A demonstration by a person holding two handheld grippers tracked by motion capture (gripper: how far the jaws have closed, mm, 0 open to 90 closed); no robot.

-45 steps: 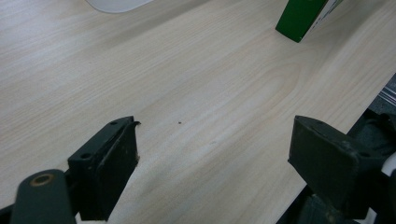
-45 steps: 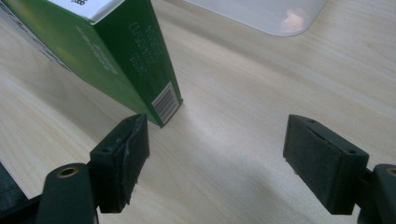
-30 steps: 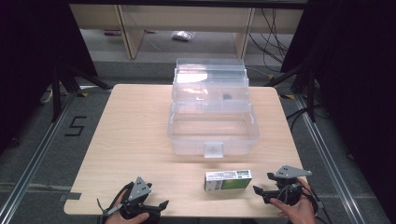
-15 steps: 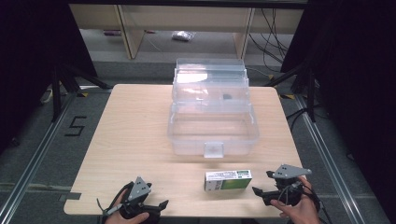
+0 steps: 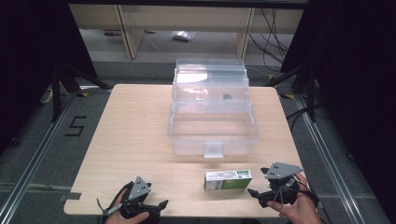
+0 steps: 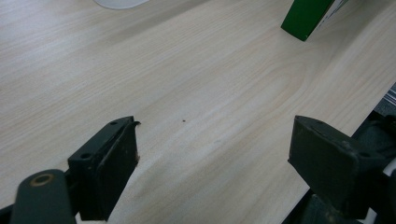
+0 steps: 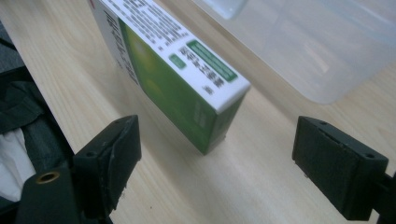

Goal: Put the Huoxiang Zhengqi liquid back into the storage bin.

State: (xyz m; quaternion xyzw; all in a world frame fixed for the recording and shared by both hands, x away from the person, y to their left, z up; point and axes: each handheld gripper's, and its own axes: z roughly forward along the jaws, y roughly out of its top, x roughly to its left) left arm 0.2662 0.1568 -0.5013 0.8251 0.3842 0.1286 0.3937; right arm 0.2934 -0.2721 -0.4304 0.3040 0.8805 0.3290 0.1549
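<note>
High view first, reading from the person's left: the left gripper (image 5: 161, 204) rests low at the near edge of the table (image 5: 135, 135), held in a hand, its jaws spread and holding nothing. Its own camera, the left gripper view (image 6: 212, 154), looks between those parted jaws at bare wood, with a corner of the green box (image 6: 308, 16) far ahead and off to one side. That reads as a parked pose: the gripper waits clear of the work so it does not crowd the other one.

Next along comes the green and white box (image 5: 228, 180), lying on its long side near the front edge, well apart from the left gripper and just beside the right one. Beyond it, farther from both grippers, stands the clear plastic case (image 5: 212, 135) with its lid thrown back, so the tub is open from above; it looks ready to receive the box, though that is a judgement from the layout.

Farthest right is the right gripper (image 5: 254, 192), jaws pointing at the near end of the box. In the right gripper view (image 7: 217, 154) the jaws stand wide apart with the box's end corner just ahead and between their lines, not yet touched. The width suits the box's short side, so the next step is probably to close on that end.
</note>
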